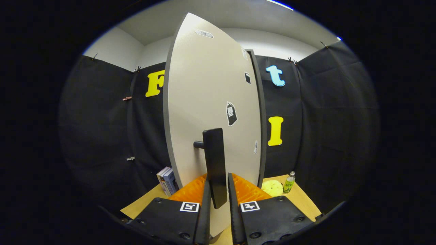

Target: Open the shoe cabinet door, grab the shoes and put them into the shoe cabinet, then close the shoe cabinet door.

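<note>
The shoe cabinet door (211, 85) is a tall pale panel with dark edging, standing close in front of me at an angle. Its left edge is swung toward me, and a dark strip of the cabinet frame (260, 119) shows along its right side. A black vertical bar handle (214, 153) stands off the door on a short post. My gripper (218, 177) has one finger on each side of the bar's lower end, both pressed against it. A few small stickers (231, 114) dot the door face.
The cabinet stands on a tan tabletop (303, 200). Left of the door's foot lean some books (167, 182). To its right lie a yellow soft object (272, 188) and a small green bottle (289, 182). Black cloth walls close in behind.
</note>
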`<action>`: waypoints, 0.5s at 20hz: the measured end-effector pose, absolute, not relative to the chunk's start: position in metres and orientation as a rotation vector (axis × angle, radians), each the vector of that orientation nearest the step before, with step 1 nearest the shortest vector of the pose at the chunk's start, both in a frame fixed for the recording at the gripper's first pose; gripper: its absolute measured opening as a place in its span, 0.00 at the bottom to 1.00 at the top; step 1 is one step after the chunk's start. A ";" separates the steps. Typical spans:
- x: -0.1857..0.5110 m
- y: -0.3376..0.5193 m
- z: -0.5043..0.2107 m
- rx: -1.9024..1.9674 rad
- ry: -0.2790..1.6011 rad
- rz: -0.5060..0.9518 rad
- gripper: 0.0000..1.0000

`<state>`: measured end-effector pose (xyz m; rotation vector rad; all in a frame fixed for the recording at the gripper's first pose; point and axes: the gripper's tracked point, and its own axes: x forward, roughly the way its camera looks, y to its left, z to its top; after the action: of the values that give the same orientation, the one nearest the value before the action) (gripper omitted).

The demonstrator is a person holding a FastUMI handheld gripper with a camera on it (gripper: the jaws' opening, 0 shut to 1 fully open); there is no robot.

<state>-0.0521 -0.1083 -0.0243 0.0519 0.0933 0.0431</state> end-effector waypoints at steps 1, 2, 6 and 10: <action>-0.053 -0.113 -0.024 0.056 0.092 0.026 0.29; -0.056 -0.118 -0.025 0.061 0.092 0.007 0.29; -0.068 -0.150 -0.028 0.059 0.107 -0.089 0.29; -0.097 -0.187 -0.008 0.002 0.053 -0.210 0.29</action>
<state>-0.0966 -0.1867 -0.0081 0.0018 0.0527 -0.2100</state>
